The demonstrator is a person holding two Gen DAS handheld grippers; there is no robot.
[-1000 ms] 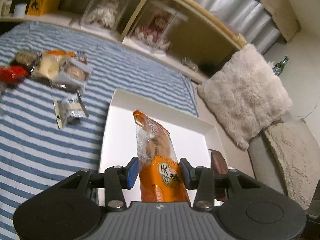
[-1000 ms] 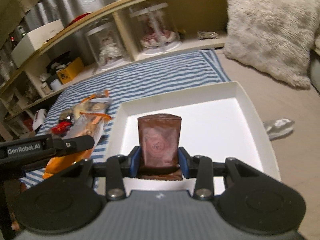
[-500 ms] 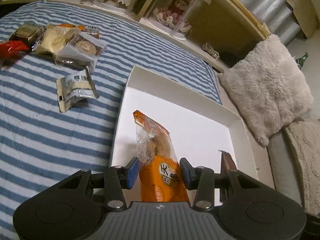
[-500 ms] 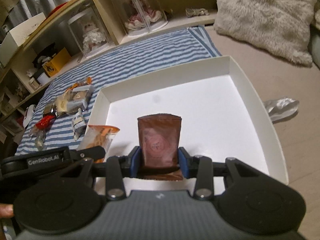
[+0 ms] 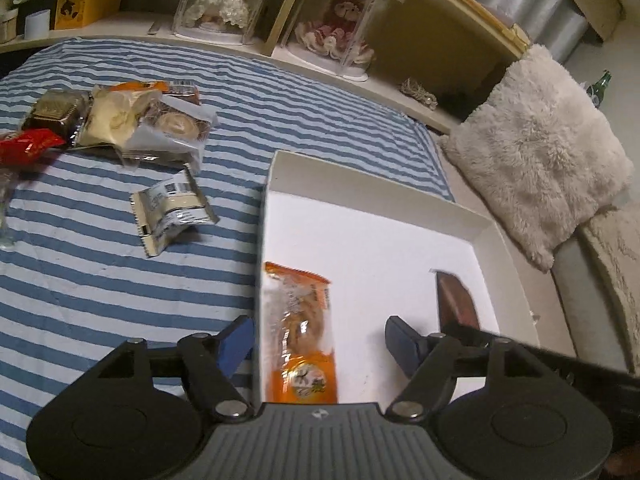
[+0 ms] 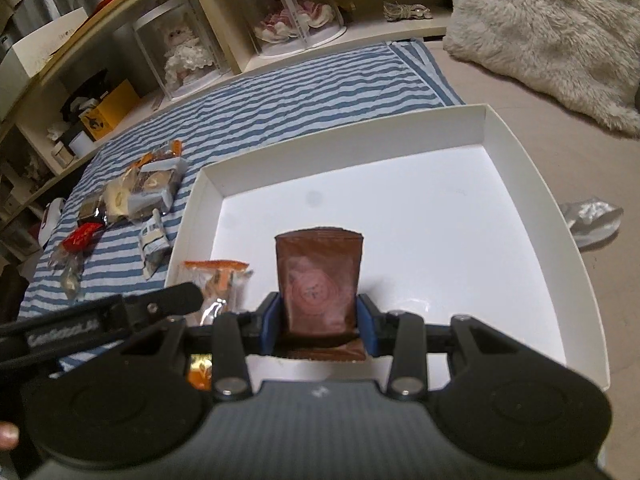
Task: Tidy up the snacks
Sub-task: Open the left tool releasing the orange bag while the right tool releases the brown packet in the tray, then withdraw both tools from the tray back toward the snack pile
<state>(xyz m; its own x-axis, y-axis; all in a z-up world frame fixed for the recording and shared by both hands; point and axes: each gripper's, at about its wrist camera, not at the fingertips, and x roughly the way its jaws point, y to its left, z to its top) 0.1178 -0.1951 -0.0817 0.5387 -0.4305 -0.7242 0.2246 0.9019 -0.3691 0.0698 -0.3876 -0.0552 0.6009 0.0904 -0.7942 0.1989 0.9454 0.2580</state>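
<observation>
- The left claw [image 5: 318, 344] has its two blue-padded jaws spread wide apart, gripping nothing; one orange packet [image 5: 298, 332] lies between them, touching neither pad.
- That orange packet is a crinkly plastic sleeve, clear in its upper half with biscuits showing through. It lies flat on the floor of the box [image 5: 486, 232], against the box's left wall near the near left corner.
- The right claw [image 6: 319, 324] is clamped on one brown packet [image 6: 320, 284], its two blue pads pressing the packet's sides. This is a flat, glossy, rectangular pouch with a round print on its face, held upright over the near edge of the box, right of the orange packet.
- There is one box: white card, shallow, rectangular, with low upright walls. It sits at the right edge of a blue-and-white striped quilted blanket [image 5: 120, 280].
- One small pale wrapped snack [image 5: 170, 210] with a serrated end lies alone on the blanket, near the box's left wall.
- Farther left is one loose pile of packets [image 5: 132, 120]: clear, cream, dark and orange wrappers overlapping; the exact count cannot be told. One red wrapper [image 5: 28, 144] lies at its left end.
- One shaggy cream cushion [image 5: 548, 152] lies beyond the box's far right corner.
</observation>
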